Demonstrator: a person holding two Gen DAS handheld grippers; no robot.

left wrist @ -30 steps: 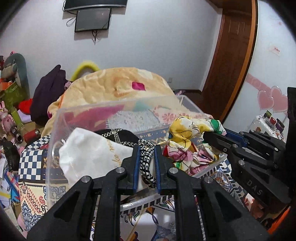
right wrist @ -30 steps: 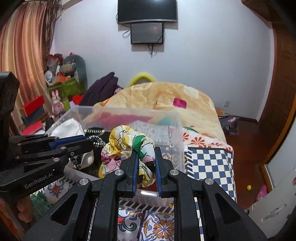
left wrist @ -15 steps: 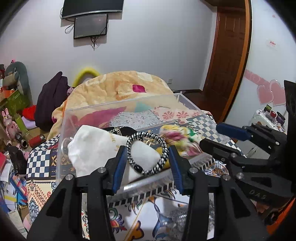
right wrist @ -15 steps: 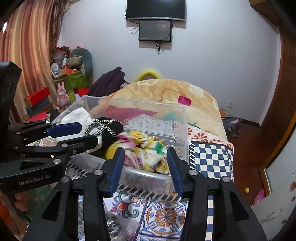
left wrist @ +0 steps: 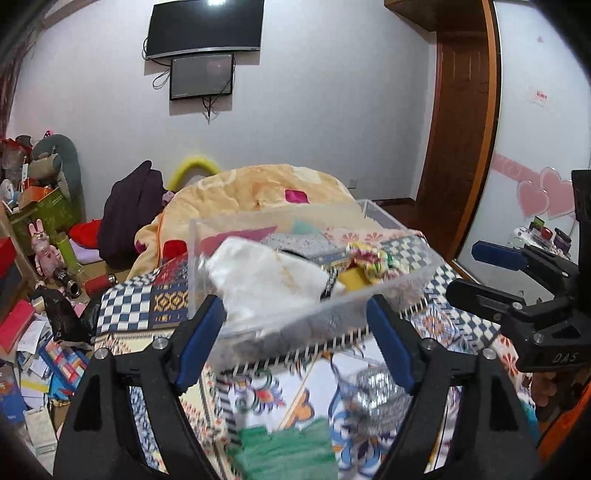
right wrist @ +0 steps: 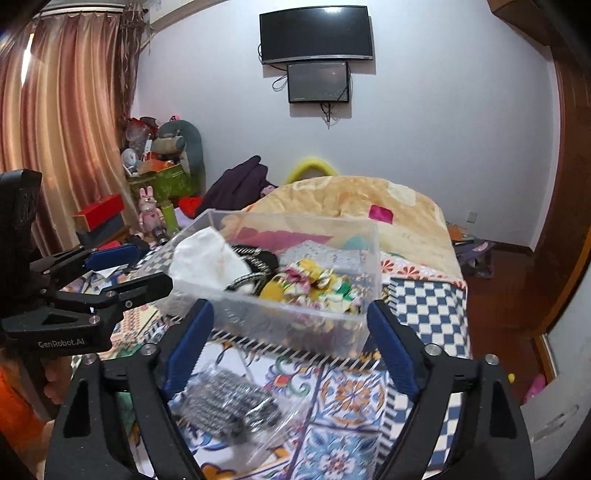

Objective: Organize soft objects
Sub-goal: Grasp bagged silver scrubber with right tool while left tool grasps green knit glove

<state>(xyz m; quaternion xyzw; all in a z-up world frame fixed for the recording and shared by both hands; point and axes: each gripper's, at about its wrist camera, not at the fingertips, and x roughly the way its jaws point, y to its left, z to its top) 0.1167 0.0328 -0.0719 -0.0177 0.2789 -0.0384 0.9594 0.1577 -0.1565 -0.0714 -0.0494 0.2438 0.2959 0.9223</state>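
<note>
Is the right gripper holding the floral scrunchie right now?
No. The right gripper is wide open and empty, and the floral scrunchie lies inside the clear plastic bin.

This is a bedroom in a home. A bed [right wrist: 424, 295] with a patchwork cover fills the middle, and a peach quilt [right wrist: 343, 199] is heaped at its far end. On the far wall hang a dark television [right wrist: 316, 33] and a smaller screen [right wrist: 318, 82] under it. At the left are pink curtains [right wrist: 62, 147], with plush toys [right wrist: 177, 136] and boxes [right wrist: 98, 214] piled on the floor. At the right is a wooden door [left wrist: 461, 110], and beside it a wall with pink heart stickers [left wrist: 546, 194].
</note>
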